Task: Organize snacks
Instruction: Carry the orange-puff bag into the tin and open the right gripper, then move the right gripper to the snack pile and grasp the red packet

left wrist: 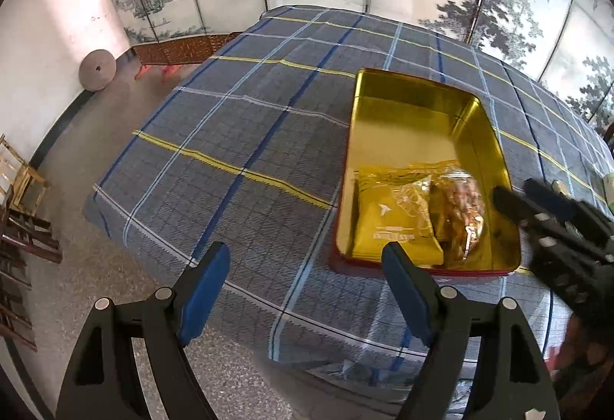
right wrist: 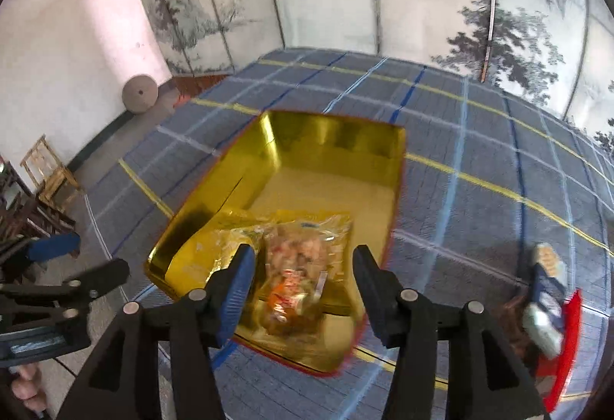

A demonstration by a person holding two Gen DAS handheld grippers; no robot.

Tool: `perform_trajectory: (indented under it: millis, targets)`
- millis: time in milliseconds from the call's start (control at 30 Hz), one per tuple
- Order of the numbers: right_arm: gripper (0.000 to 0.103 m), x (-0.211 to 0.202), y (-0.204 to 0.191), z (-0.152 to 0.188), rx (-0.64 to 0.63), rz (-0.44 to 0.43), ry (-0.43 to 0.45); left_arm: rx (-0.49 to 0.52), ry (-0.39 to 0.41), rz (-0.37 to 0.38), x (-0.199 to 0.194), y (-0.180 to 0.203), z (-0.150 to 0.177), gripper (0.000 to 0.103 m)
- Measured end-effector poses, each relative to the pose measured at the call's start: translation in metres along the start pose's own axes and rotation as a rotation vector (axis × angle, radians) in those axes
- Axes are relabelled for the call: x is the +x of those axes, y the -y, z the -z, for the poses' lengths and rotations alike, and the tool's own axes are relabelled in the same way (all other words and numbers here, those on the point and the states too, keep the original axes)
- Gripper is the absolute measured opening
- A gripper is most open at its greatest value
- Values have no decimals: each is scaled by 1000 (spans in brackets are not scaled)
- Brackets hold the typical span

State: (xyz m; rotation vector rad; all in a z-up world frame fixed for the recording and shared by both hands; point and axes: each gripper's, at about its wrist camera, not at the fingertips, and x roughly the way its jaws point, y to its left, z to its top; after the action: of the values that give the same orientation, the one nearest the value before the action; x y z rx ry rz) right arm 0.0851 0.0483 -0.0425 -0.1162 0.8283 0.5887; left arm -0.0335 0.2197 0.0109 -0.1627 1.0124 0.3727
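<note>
I've got both grippers over the table w/ the blue-grey plaid cloth (left wrist: pixel 245 136). Gold tin (left wrist: pixel 406 121), red outside, sits open on the cloth, right of centre in my left wrist view. Two snack packs lie at its near end: yellow packet (left wrist: pixel 391 228) on the left, clear bag of orange-brown snacks (left wrist: pixel 458 216) touching it on the right. Far half of the tin is bare.

Left gripper (left wrist: pixel 307 289): jaws wide apart, nothing between them, hanging over the cloth just short of the tin's near left corner; the right-hand pad overlaps the tin's rim in view.

Right gripper (right wrist: pixel 303 285): jaws apart, not pressing on anything. The clear bag (right wrist: pixel 303 266) shows in the gap between them, lying in the tin (right wrist: pixel 330 136) below; pic is motion-blurred, so can't tell exact clearance.

More snack packs (right wrist: pixel 545 289) lie on the cloth to the right of the tin, beside something red (right wrist: pixel 568 335); too blurred to ID.
</note>
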Motion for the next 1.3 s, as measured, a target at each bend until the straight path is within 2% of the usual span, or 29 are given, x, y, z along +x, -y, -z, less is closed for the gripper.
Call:
perform_trajectory:
  millis: [133, 300, 500, 600, 900, 1300]
  targets:
    - [54, -27, 32, 1, 48, 37, 39, 20, 8, 19, -4, 14, -2, 78]
    - [54, -56, 94, 10, 122, 140, 49, 64, 18, 41, -7, 36, -6, 79]
    - [54, -72, 159, 32, 186, 268, 10, 102, 18, 54, -7, 57, -8, 79]
    - [54, -71, 179, 48, 221, 287, -24, 120, 9, 64, -5, 68, -8, 79]
    - [54, -61, 188, 84, 213, 286, -97, 175, -8, 75, 0, 94, -5, 79]
    - [54, -72, 213, 98, 241, 339, -79, 212, -32, 83, 7, 111, -2, 80]
